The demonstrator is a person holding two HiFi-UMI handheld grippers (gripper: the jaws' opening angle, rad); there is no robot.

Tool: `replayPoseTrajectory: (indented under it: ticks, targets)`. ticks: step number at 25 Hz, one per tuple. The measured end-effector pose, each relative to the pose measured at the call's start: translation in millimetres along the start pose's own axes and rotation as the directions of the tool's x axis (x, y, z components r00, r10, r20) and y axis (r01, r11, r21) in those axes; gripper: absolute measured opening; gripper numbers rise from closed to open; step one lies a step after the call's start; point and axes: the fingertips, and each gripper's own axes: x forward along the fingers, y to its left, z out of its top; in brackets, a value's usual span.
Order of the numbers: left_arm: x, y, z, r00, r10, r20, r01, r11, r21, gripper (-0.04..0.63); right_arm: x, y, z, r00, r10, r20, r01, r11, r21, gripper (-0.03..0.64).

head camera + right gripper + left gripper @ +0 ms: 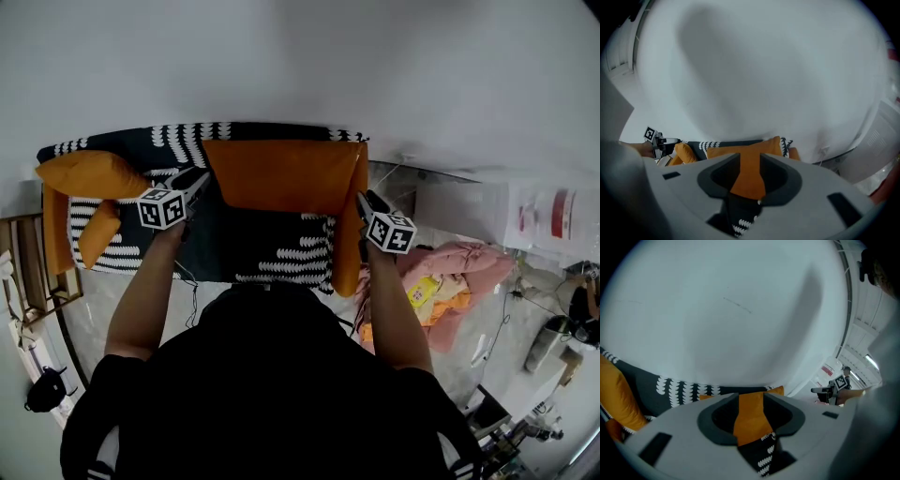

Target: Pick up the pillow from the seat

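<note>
The plain white wall (300,66) fills the top of the head view. Under it stands one sofa with a black cover printed with rows of white scallops (272,251). The person in a black top (262,375) stands at its 6 o'clock side.

The large square orange fabric pillow (286,173) stands upright on the seat and leans on the backrest, at 12 o'clock from the person. I count three orange cushions in all. They are this pillow and two smaller ones at the sofa's 9 o'clock end: a plump orange cushion (89,173) and, below it, a narrow orange cushion (98,232). On the floor at 3 o'clock of the sofa lies one heap of pink cloth (459,264).

There are two tongs. The left tongs (200,178) are at the pillow's 9 o'clock edge and the right tongs (363,202) at its 3 o'clock edge. The head view does not show if they touch it.

In each gripper view the jaws stand a narrow gap apart and pinch nothing. The pillow shows through the gap, a little ahead of the tips.

Only the right gripper view shows the pillow's whole top edge, with the left tongs at 9 o'clock. Only the left gripper view shows the right tongs from the side, at 3 o'clock. The pink heap shows in the head view alone.
</note>
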Motion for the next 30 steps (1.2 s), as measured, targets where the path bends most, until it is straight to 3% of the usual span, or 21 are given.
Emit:
replayPoseTrajectory:
  ticks: [8,16,30]
  targets:
    - [23.9,29.3,-11.9,0.999,0.043,-0.020,-0.044,0.998,-0.051,0.186,34.6,-12.7,13.1,1.000,0.005,-0.013,-0.005,1.000,0.017,0.144]
    - [44.4,65.2,-20.9,0.994,0.106,0.002,-0.104,0.980,-0.170,0.189,63.6,-32.3,27.3,1.000,-0.002,-0.024,0.002,1.000,-0.005,0.150]
    - [87.6,111.4,-34.2,0.983,0.179,-0.037,-0.183,0.964,-0.192,0.244,119.0,-57.5,26.9,0.999,-0.029,-0.042,0.031,0.998,0.059,0.173]
